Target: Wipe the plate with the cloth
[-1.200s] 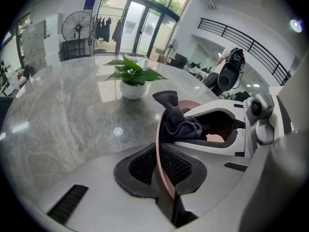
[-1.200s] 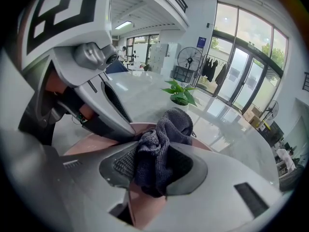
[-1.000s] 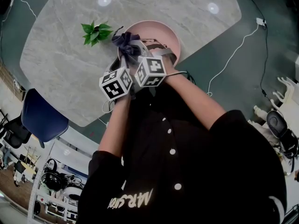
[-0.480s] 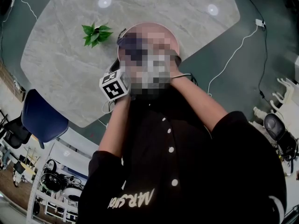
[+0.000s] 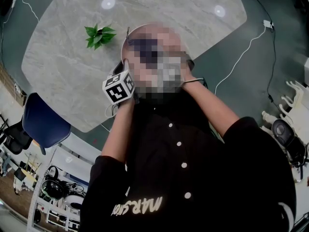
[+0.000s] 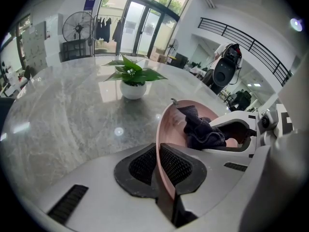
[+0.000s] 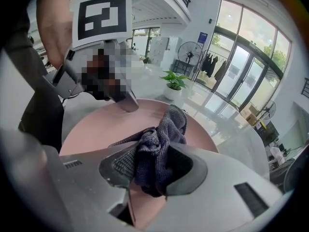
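Note:
My left gripper [image 6: 158, 174] is shut on the near rim of the pink plate [image 6: 166, 129] and holds it still. My right gripper [image 7: 153, 164] is shut on a bunched dark blue-grey cloth [image 7: 164, 129], which lies against the face of the plate [image 7: 91, 129]. In the left gripper view the cloth [image 6: 203, 129] sits inside the plate, in front of the right gripper's white body [image 6: 251, 139]. The left gripper's finger [image 7: 123, 100] shows on the plate's far rim. In the head view a mosaic patch hides the plate and both sets of jaws; only the left marker cube [image 5: 119, 87] shows.
A small potted plant [image 5: 99, 34] stands on the grey marble table [image 5: 63, 62], left of the plate. A blue chair [image 5: 43, 122] stands at the table's near left corner. White cables [image 5: 241, 52] trail over the floor to the right.
My right hand has shifted a little to the right across the plate with the cloth in its jaws. The left gripper and the plate have stayed put.

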`<act>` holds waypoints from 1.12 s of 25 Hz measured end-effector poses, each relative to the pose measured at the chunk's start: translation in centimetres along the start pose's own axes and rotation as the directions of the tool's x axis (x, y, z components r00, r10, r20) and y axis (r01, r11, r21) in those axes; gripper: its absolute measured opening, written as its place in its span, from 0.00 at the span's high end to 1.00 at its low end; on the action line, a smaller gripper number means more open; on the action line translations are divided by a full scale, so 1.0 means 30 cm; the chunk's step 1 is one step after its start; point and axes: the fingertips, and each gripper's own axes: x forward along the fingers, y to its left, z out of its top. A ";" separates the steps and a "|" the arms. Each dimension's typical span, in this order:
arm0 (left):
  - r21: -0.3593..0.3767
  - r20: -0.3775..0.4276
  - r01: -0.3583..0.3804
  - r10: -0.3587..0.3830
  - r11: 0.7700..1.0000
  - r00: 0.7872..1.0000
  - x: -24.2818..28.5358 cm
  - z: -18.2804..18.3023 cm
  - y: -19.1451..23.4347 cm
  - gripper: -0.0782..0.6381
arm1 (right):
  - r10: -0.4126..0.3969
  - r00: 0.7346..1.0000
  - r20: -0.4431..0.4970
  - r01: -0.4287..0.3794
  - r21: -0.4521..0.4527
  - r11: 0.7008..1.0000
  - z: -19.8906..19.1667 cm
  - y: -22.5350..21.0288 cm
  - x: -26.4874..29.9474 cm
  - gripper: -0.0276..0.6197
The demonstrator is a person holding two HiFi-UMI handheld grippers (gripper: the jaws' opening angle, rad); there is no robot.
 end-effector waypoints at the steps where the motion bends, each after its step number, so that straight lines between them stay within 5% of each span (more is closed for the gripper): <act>1: 0.001 0.000 -0.001 0.001 1.000 1.000 0.001 0.000 0.000 0.83 | -0.001 1.000 -0.005 0.001 -0.001 1.000 -0.009 -0.001 -0.005 0.74; 28: -0.008 0.004 0.002 -0.001 1.000 1.000 -0.009 -0.003 -0.004 0.83 | -0.023 0.974 -0.227 0.002 -0.094 0.996 -0.240 0.004 -0.145 0.74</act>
